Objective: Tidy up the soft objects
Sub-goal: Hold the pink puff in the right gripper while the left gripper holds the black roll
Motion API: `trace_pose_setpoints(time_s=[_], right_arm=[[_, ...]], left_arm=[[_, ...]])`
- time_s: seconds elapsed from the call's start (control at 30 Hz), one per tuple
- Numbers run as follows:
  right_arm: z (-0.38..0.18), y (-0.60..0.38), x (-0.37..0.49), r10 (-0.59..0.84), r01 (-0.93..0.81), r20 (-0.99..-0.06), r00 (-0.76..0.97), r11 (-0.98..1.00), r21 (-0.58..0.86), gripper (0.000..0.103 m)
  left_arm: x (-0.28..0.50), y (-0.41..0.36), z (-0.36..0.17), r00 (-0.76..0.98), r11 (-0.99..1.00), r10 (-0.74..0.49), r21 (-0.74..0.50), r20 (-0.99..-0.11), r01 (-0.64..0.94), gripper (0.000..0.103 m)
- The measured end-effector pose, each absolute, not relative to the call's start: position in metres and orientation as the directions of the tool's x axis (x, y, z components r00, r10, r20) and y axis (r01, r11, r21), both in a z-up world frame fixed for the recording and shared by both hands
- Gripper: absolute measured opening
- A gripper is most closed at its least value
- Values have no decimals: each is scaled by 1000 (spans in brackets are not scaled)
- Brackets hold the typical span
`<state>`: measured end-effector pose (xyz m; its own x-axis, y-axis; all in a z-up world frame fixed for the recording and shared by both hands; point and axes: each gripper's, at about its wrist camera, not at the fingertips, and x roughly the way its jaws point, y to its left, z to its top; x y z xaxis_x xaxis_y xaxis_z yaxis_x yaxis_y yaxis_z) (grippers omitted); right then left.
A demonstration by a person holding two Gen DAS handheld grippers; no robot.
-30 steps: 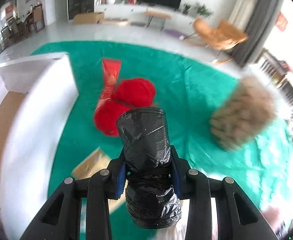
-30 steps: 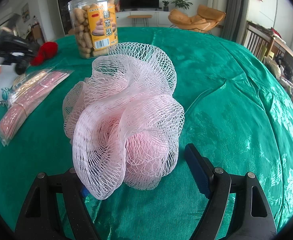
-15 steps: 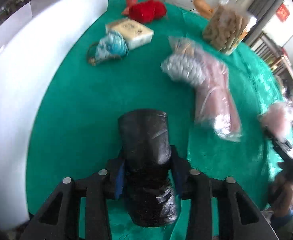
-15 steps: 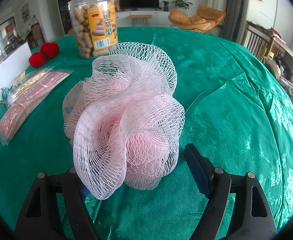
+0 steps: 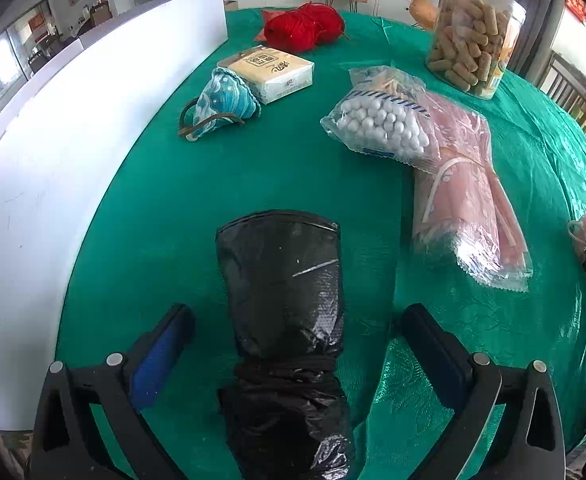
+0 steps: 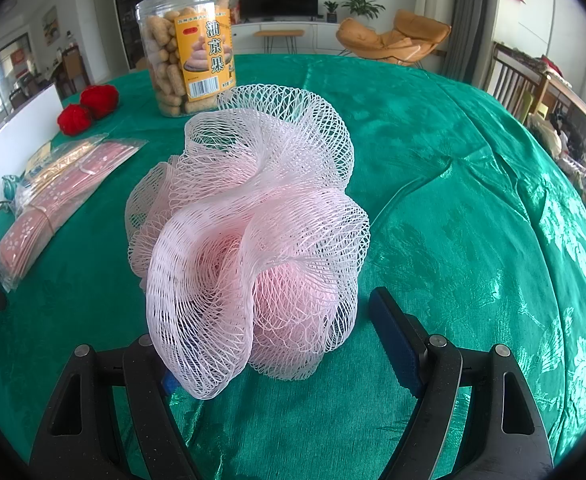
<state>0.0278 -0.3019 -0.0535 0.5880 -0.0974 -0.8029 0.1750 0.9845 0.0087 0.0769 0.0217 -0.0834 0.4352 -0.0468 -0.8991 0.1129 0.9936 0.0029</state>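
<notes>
Left gripper [image 5: 297,332]: my jaws are opening, pads now wide apart and clear of the black plastic-wrapped roll [image 5: 283,280] that lies between them on the green tablecloth [image 5: 197,200]. Gaps show on both sides of the roll, so nothing is pressed.

Right gripper [image 6: 277,328]: jaws apart, straddling the pink mesh bath pouf [image 6: 249,232]. The right pad stands free of the netting with cloth visible between; the left pad is hidden behind a fold of mesh, so I cannot tell whether it touches. The pouf sits on the cloth, not lifted.

Further along the table from my left side: a bag of white cotton balls [image 5: 377,124] lying on a pink packet [image 5: 465,200], a teal fabric pouch [image 5: 223,106] just beside a tissue pack [image 5: 271,70], red yarn balls [image 5: 303,28] beyond, and a clear snack jar [image 5: 475,42] at the far right. A white board [image 5: 73,128] runs along the left edge.
</notes>
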Motion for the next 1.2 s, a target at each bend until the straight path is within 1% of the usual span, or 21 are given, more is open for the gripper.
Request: trace_pose_setpoints(time_s=[1.2], right_arm=[[-53, -300, 30, -102, 179, -803, 587, 984, 6, 83]], left_arm=[[77, 21, -85, 442, 993, -48, 4, -896, 114, 103]])
